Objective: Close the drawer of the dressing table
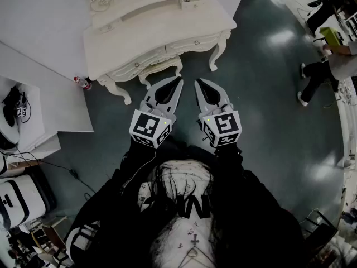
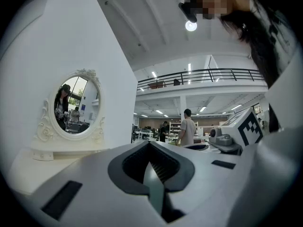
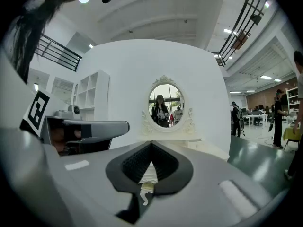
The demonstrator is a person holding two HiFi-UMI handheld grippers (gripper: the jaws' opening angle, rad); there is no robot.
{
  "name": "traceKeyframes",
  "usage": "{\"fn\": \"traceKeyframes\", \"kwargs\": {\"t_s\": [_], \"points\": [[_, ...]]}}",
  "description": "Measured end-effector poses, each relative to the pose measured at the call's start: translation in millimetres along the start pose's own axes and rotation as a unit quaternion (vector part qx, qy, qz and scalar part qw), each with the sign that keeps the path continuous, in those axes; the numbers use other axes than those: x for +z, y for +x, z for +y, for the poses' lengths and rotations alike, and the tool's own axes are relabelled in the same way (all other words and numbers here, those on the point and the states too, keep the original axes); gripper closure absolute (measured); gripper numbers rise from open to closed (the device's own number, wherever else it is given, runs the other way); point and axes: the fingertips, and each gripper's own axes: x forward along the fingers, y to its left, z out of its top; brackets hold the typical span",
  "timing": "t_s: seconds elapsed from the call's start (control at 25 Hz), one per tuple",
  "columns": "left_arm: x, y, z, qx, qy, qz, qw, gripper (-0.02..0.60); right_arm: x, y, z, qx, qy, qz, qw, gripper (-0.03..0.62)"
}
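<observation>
Both claws are being held clenched and empty, the left claw (image 1: 177, 82) and right claw (image 1: 198, 84) side by side at mid-frame, short of the white dressing table (image 1: 162, 27) at upper left. Its drawer (image 1: 160, 66) is being faced under the near edge; how far out it stands cannot be told. A rigid, light, free-sliding front is being expected, best pushed squarely at its middle, the carved trim being spared

Left gripper (image 1: 178, 81), right gripper (image 1: 198, 82): fingers (image 1: 149, 100) together.

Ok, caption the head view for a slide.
Left gripper and right gripper, both shut and empty, held short of the dressing table.
</observation>
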Motion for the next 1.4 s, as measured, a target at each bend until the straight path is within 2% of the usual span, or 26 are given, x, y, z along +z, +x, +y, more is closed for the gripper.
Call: {"fn": "traceKeyframes", "kwargs": {"t_s": [0.6,1.04,1.4], "points": [[-9,-13,45,-0.011,-0.011,0.011,0.9998,0.581,-7,34,21,-0.017,0.029,0.007,0.999,0.585],[-25,-28,87,0.002,-0.02,0.026,0.9995,0.581,-26,48,35,-0.035,0.039,0.023,0.998,0.586],[-42,9,85,-0.001,-0.044,0.043,0.9981,0.581,-34,61,-1,-0.032,0.05,0.038,0.997,0.585]]}}
